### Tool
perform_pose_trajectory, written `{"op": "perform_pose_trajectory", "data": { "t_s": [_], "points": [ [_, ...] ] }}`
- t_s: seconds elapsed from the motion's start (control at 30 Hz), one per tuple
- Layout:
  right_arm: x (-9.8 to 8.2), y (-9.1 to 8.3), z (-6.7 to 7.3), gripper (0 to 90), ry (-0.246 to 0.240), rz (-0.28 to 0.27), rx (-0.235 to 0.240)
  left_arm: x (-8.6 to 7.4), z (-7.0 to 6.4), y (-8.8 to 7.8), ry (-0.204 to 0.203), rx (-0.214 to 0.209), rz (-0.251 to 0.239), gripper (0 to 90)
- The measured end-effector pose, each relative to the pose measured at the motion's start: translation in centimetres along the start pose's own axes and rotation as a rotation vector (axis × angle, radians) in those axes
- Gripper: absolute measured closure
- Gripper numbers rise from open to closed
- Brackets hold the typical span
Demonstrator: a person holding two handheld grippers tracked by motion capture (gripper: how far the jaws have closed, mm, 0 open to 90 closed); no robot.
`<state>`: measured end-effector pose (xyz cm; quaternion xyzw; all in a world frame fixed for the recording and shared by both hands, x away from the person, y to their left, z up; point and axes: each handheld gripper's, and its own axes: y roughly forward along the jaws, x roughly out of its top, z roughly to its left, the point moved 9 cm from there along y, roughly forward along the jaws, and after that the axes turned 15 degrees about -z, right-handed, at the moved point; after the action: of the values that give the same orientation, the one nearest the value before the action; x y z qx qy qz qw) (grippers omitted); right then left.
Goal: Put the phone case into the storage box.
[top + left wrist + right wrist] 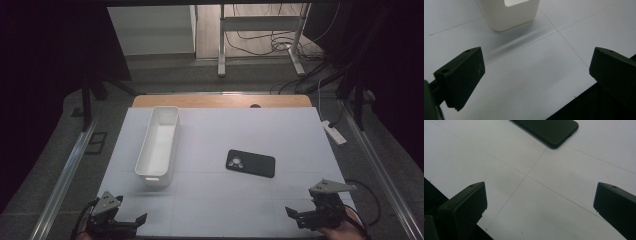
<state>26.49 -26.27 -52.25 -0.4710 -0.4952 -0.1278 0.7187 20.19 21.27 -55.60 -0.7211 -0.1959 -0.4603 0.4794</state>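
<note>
Two things share my counter (300,130), a broad, matte white sheet crossed by faint seam lines. Biggest is the long white plastic bin (159,144), smooth-walled with rounded corners and a cut-out handle in its near end, standing left of middle. Smaller is the black phone (250,163), flat, camera side up (a matte case, I think, though the light is dim), lying well apart from the bin, right of centre. My left tongs (125,225) and right tongs (300,216) both gape wide, holding nothing, at the near edge. Pinching that thin, slick slab off a hard surface could skid it away.
</note>
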Motion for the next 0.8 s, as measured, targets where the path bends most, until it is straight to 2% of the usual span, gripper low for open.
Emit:
{"op": "perform_pose_trajectory", "data": {
  "t_s": [0.8],
  "points": [
    [1.5,1.8,-0.5,0.0,-0.048,0.009,0.01,-0.1,-0.1,0.1,0.012,-0.004,0.008,1.2]
  ]
}}
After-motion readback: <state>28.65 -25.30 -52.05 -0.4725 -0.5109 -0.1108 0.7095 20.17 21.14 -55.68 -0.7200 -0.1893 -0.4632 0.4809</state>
